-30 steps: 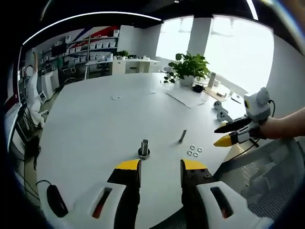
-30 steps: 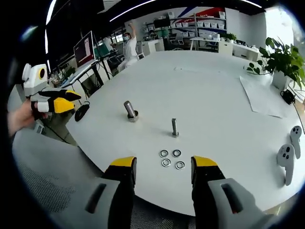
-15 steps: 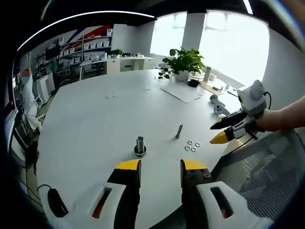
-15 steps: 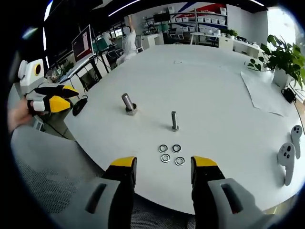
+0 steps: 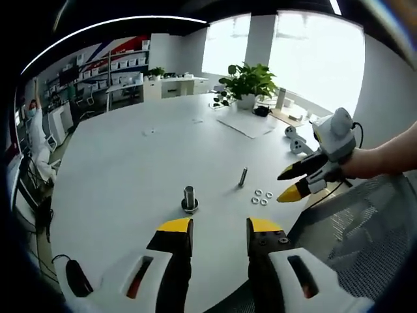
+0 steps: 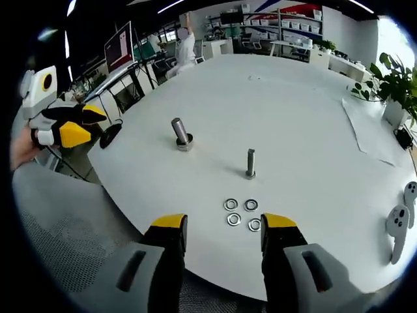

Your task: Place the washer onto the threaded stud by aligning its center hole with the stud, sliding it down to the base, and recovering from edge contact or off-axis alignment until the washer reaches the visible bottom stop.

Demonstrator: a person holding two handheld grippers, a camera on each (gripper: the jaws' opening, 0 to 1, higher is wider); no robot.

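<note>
Right gripper view: four loose washers [image 6: 242,213] beside upright stud [image 6: 250,163].

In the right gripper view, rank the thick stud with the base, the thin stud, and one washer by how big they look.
1. Thick stud with the base, largest.
2. Thin stud, about as tall but much slimmer; it stands nearer the camera, so the gap is unsure.
3. One washer, clearly smallest, lying flat nearest the jaws.
</note>
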